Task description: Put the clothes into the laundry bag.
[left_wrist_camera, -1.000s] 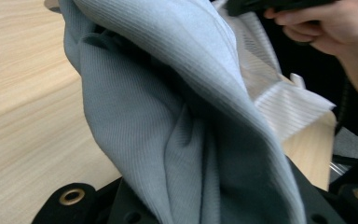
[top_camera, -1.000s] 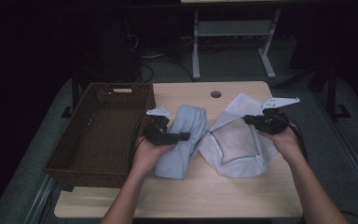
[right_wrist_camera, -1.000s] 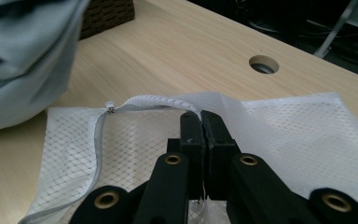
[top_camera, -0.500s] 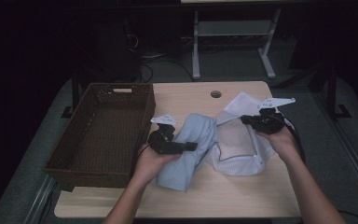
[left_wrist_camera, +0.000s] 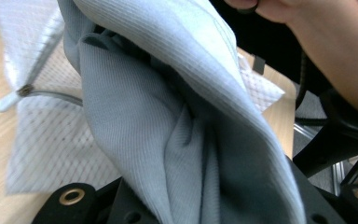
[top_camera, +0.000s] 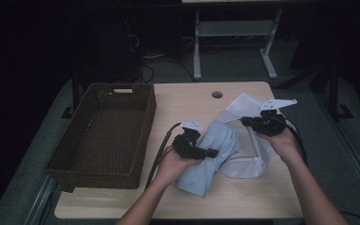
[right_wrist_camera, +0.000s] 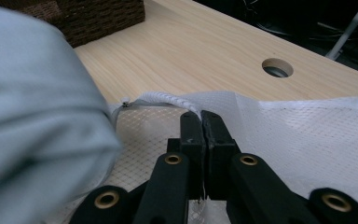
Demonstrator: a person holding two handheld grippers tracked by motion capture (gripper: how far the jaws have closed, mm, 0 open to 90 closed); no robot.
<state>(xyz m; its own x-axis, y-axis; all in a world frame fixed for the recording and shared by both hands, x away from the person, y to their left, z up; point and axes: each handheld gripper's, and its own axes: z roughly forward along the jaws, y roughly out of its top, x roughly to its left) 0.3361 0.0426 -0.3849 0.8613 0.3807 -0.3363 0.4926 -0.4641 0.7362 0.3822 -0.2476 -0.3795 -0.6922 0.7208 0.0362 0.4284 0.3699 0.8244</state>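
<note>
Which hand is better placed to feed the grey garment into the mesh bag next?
Left: its tongs already grip the grey garment, beside the mesh bag. The right tongs are shut on the bag's edge, holding it.

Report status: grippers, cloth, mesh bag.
Left gripper shut on blue cloth. Right gripper shut on mesh bag edge. Cloth outside bag; nothing in the way.

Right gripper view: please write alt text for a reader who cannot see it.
The right gripper has its two black jaws shut on the edge of a white mesh bag lying on a wooden table. A blurred light blue garment fills the left side.
</note>
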